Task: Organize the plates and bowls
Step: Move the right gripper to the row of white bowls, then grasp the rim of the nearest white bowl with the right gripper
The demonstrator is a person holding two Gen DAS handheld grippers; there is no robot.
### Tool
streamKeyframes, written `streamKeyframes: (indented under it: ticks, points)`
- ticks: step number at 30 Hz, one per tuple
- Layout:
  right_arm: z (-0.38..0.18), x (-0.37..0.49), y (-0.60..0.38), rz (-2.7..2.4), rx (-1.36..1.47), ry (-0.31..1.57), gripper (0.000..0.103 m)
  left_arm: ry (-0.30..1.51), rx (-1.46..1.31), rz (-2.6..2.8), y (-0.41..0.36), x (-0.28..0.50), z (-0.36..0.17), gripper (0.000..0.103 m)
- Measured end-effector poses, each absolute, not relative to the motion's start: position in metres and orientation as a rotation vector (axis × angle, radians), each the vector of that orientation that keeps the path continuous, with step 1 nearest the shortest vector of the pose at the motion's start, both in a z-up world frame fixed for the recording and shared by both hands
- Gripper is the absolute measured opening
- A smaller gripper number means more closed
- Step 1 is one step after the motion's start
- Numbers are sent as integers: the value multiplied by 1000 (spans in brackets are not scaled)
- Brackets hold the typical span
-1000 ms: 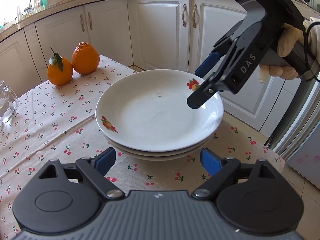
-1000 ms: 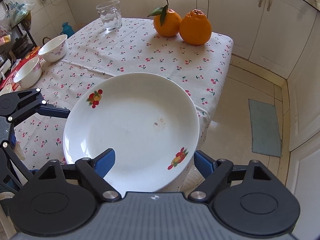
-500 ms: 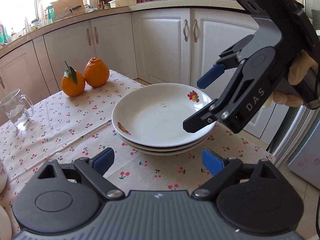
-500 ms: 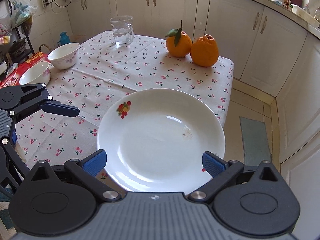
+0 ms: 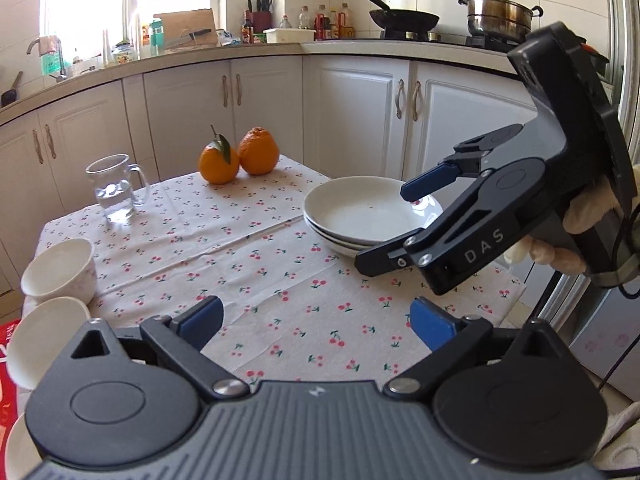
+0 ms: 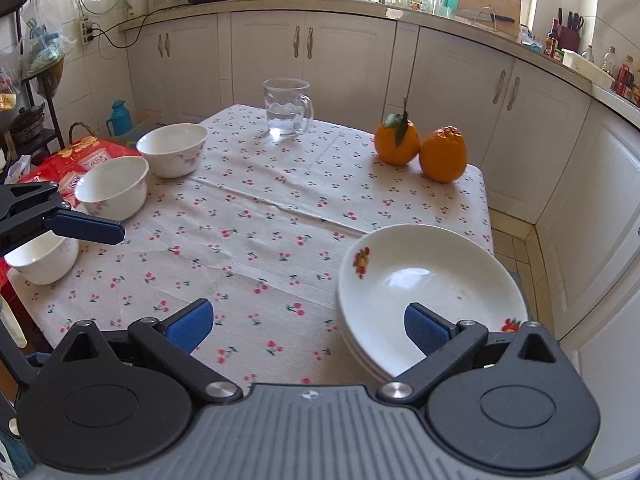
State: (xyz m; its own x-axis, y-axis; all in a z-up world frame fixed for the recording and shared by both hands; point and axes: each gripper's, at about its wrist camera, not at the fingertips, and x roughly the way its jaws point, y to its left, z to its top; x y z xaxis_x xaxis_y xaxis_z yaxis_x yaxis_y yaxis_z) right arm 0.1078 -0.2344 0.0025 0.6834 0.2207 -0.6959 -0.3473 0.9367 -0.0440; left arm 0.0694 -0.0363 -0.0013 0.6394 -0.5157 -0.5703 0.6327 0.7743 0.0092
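Both claws pulled back from the plates since a second ago, so far more of the worktop shows in both views now. My left claw (image 5: 316,320) hangs released over bare cloth, blue pads wide apart, gripping nothing. My right claw (image 6: 306,324) is also released and empty; in the left view it sits at 3 o'clock (image 5: 386,226), upper finger over the plate rim, lower finger low beside the stack (I can't tell if it touches).

Stack of plates (image 6: 430,280) rests on the worktop (image 6: 280,216) near its 4 o'clock corner in the right view, white deep plates with small fruit prints on the rim, nested one in another. From the left view the same stack (image 5: 360,212) is at about 1 o'clock, at least three rims visible.

Three bowls stand apart along the worktop's 9 o'clock edge in the right view, none stacked: far bowl (image 6: 172,150), middle bowl (image 6: 112,188), near bowl (image 6: 42,254), the last partly behind my left claw's finger (image 6: 86,230). Plates and bowls are well apart, on opposite sides.

Glass mug (image 6: 287,108) with a little water stands upright at 12 o'clock. Two oranges (image 6: 420,150) touch each other at the 2 o'clock corner, one with a leaf. Red packaging (image 6: 86,154) lies just beyond the bowls off the worktop edge.
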Motion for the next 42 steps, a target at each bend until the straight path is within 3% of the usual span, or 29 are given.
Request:
streamKeyframes:
  ticks: [18,31,36,42]
  points:
    - [3,108,-71,571,-255,730,103,612,216,-356,121,26,-21,101]
    - [-23,130,-12,753,-207,817,102,666,172,-394,141,41,-51,98]
    - [-30,138,-4,779,-193,853,90,668,162,-417,141,44,-52,97]
    - [-37,144,3,807,-189,881,79,673,150,-415,143,48,-53,84]
